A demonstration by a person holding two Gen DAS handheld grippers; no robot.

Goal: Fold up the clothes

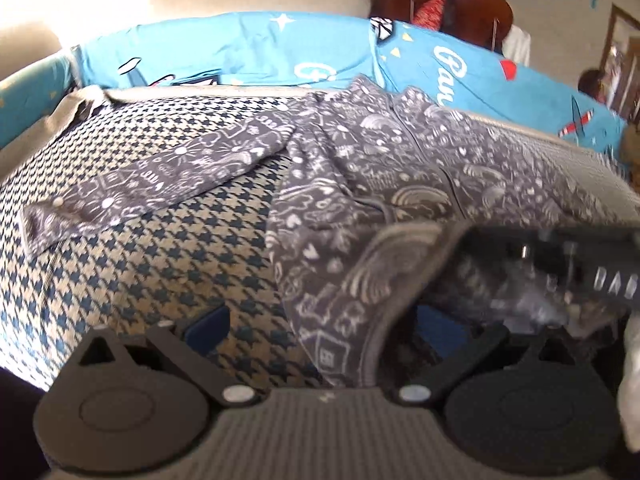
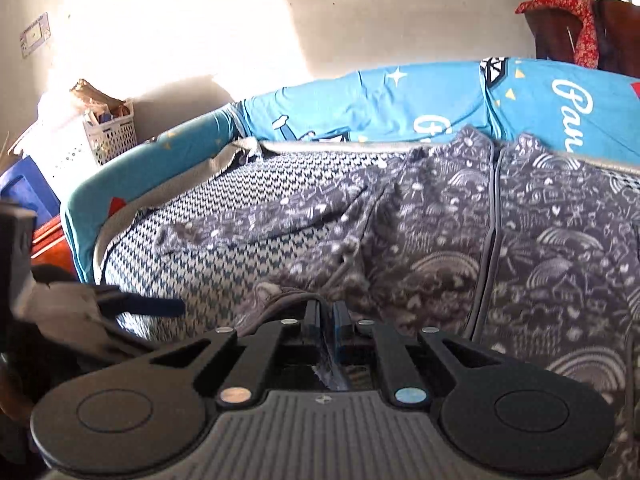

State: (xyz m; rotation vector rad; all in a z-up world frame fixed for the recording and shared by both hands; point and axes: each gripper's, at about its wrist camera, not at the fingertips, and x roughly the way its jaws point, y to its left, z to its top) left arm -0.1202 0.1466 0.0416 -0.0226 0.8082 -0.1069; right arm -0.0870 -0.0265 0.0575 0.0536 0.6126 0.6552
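Right wrist view shows the right gripper [image 2: 327, 312] with its jaws pinched closed on the bottom hem of the grey patterned zip jacket [image 2: 520, 248], which lies spread front-up on the houndstooth sofa seat [image 2: 192, 272], one sleeve [image 1: 132, 188] stretched out to the side. The left gripper [image 1: 320, 328] has its blue fingers [image 1: 212, 322] standing wide apart, the hem edge between them but ungripped. Folding looks barely begun; next, I'd guess, the left must close on the hem so both can carry it toward the collar.

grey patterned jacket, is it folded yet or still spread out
Mostly spread. The grey patterned jacket lies open-faced on the houndstooth cover, zip up, one sleeve stretched sideways; only the hem is lifted, pinched in the right claw.
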